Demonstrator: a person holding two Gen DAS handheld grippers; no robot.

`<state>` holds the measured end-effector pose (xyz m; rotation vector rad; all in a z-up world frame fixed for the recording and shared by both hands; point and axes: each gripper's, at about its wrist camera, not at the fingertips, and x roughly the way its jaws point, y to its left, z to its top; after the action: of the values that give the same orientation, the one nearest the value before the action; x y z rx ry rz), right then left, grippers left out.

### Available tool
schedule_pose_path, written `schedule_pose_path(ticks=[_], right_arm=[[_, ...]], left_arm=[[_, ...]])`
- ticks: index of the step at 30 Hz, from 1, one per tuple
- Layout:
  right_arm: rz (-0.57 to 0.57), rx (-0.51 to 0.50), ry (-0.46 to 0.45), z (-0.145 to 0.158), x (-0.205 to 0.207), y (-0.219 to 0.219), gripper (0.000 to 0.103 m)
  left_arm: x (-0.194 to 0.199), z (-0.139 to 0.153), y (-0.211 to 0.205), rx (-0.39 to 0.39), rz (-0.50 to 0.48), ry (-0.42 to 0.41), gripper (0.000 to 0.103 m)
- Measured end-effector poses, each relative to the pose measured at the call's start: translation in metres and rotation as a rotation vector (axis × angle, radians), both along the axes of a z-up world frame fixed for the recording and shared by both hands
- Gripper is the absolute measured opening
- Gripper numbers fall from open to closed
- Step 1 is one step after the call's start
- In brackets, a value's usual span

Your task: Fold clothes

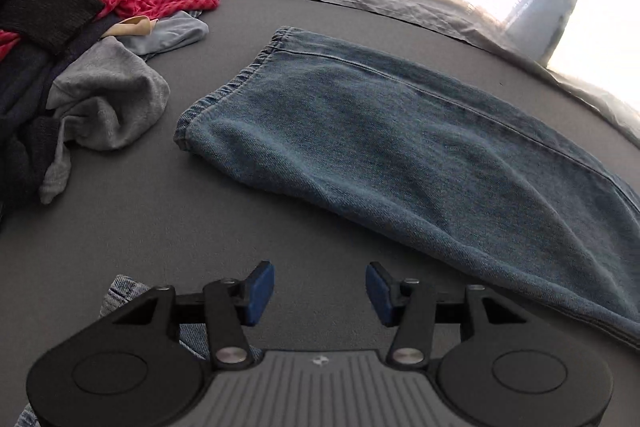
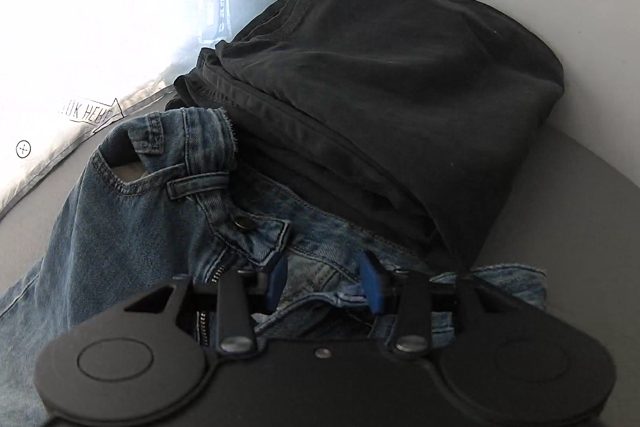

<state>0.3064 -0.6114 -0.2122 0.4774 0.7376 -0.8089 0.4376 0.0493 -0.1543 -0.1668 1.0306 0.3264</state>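
Denim jeans (image 1: 420, 155) lie flat, ribbed hem toward the crumpled clothes pile (image 1: 72, 67); left gripper (image 1: 320, 291) gapes empty, right gripper (image 2: 324, 281) spread over the jeans' waistband beside folded black trousers (image 2: 380, 99).

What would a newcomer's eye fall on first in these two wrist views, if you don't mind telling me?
Probably the blue jeans, their legs stretched across the grey surface ahead of the open left gripper. Next, the folded black garment against the wall, beyond the jeans' waistband under the open right gripper. The jumbled clothes pile with its red piece lies far left.
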Motion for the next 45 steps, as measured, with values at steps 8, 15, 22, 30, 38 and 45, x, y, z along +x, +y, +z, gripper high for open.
schedule_pose_path(ticks=[8,15,22,30,38,45], right_arm=[[0.100,0.046,-0.107,-0.002,0.013,-0.016,0.039],[0.097,0.084,-0.099,-0.018,0.033,-0.027,0.037],[0.059,-0.085,-0.107,0.007,0.008,-0.013,0.006],[0.002,-0.106,0.005,-0.001,-0.015,-0.024,0.009],[-0.282,-0.009,-0.147,0.008,-0.107,-0.021,0.047],[-0.321,0.200,-0.245,-0.025,-0.161,-0.033,0.057]], left_arm=[[-0.007,-0.014,-0.033,0.046,-0.091,0.080,0.053],[-0.001,-0.015,-0.035,0.085,-0.104,0.099,0.062],[0.000,-0.016,-0.028,0.042,-0.073,0.104,0.066],[0.001,-0.019,-0.021,0.023,-0.053,0.107,0.077],[-0.003,-0.020,-0.018,0.000,-0.016,0.090,0.078],[-0.020,-0.006,-0.030,0.002,-0.048,0.056,0.077]])
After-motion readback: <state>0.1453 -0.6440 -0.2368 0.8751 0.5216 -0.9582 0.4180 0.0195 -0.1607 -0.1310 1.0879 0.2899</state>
